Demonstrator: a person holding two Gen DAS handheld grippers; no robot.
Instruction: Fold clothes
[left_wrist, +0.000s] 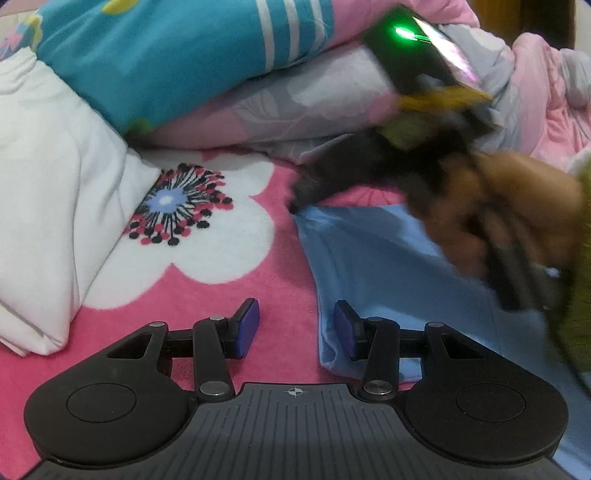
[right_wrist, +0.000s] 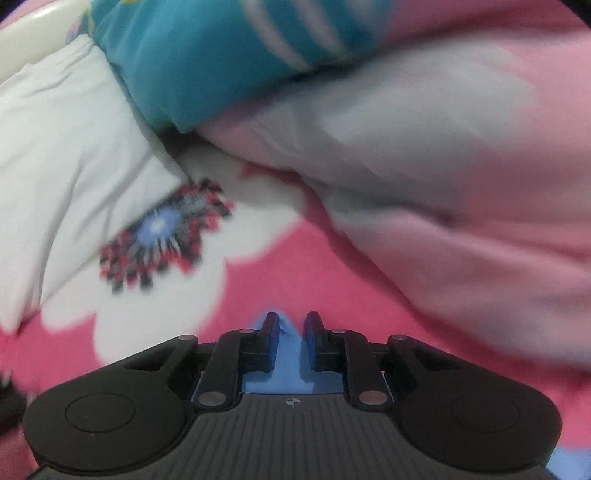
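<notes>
— Nearest the lens, what is seen of the left gripper (left_wrist: 296, 326)?
— Its fingers are spread wide apart over the pink flowered blanket (left_wrist: 229, 258), nothing held — the right pad is laid at the edge of the light blue garment (left_wrist: 373, 266).
— And further right?
— A corner of that garment is pinched between the nearly closed fingers of the right gripper (right_wrist: 290, 341), which is gripped by a blurred hand (left_wrist: 509, 214).

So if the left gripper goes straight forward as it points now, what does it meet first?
Probably the left edge of the light blue garment, which lies just ahead between the open fingers on the pink flowered blanket. Further on is the piled bedding. Depth is uncertain in this fisheye view.
</notes>
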